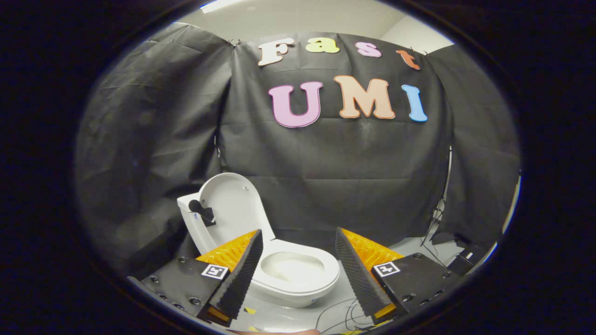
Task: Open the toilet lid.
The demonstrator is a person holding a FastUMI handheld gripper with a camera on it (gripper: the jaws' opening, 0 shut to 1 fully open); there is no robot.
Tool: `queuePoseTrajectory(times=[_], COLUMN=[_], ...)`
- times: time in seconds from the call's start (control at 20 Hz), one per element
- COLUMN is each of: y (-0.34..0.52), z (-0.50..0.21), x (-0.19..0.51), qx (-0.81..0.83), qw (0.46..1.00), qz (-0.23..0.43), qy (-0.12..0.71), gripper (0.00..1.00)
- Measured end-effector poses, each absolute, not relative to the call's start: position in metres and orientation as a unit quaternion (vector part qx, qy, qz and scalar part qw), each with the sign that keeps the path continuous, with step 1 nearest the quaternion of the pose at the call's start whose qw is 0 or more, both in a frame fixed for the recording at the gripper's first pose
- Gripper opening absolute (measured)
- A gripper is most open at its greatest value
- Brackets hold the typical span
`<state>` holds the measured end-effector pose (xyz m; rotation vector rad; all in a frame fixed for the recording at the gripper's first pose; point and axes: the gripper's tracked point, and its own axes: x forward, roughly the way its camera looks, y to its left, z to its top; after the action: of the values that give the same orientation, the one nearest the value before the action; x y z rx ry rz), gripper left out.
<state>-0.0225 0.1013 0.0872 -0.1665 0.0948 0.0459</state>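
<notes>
The gripper (298,253) hangs wide open, holding nothing, before the toilet (298,274) whose lid (233,204) stands raised.

Black cloth (363,186) hangs as the back wall, creased and draped in panels. A pale floor (409,246) lies below it. Thin cables (340,311) trail over the floor, and a stand (440,209) leans by the cloth.

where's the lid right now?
In the gripper view the lid stands raised against the tank, behind the bowl, beyond the open gripper and nearer its left finger.
</notes>
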Motion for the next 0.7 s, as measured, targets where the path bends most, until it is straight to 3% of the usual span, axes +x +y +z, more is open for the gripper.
queuePoseTrajectory(times=[0.7], y=[0.098], z=[0.060], x=[-0.019], qx=[-0.083], qw=[0.993], qz=[0.028], qy=[0.074], gripper=[0.97])
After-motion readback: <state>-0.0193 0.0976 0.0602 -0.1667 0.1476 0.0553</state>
